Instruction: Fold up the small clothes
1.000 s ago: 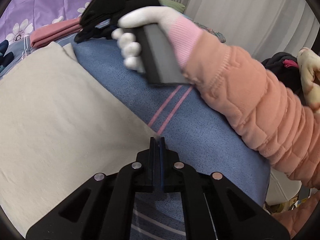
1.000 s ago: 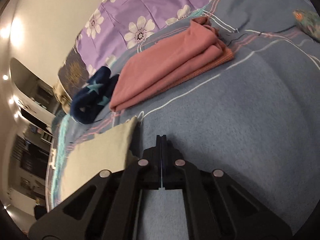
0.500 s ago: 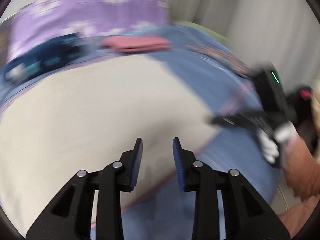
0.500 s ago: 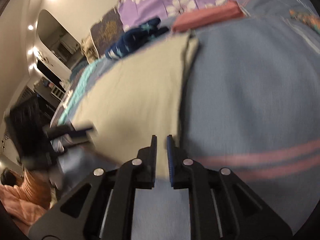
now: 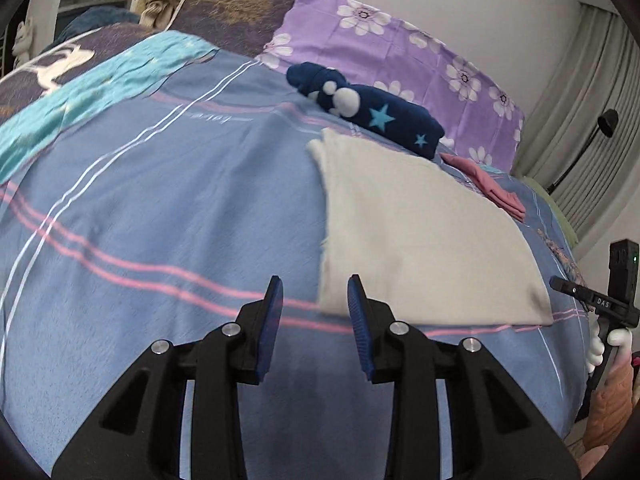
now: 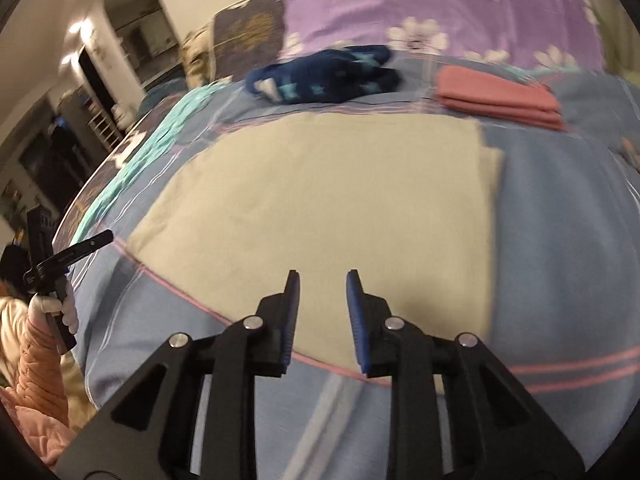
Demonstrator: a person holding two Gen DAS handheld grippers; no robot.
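A folded beige cloth (image 5: 420, 232) lies flat on the blue striped bedspread (image 5: 160, 200); it also shows in the right wrist view (image 6: 320, 208). My left gripper (image 5: 314, 304) is open and empty, just off the cloth's near left corner. My right gripper (image 6: 320, 300) is open and empty, above the cloth's near edge. The right gripper shows at the far right of the left wrist view (image 5: 600, 304), and the left gripper at the far left of the right wrist view (image 6: 68, 256).
A folded navy star-patterned garment (image 5: 368, 108) and a folded pink garment (image 5: 492, 188) lie beyond the beige cloth, in front of a purple flowered pillow (image 5: 400, 56). They also show in the right wrist view (image 6: 324, 76) (image 6: 500, 100). The bed's edge is near me.
Both grippers were shut a second ago and have opened. Both pulled back from the cloth and swung round, so the whole folded beige cloth is now in view.
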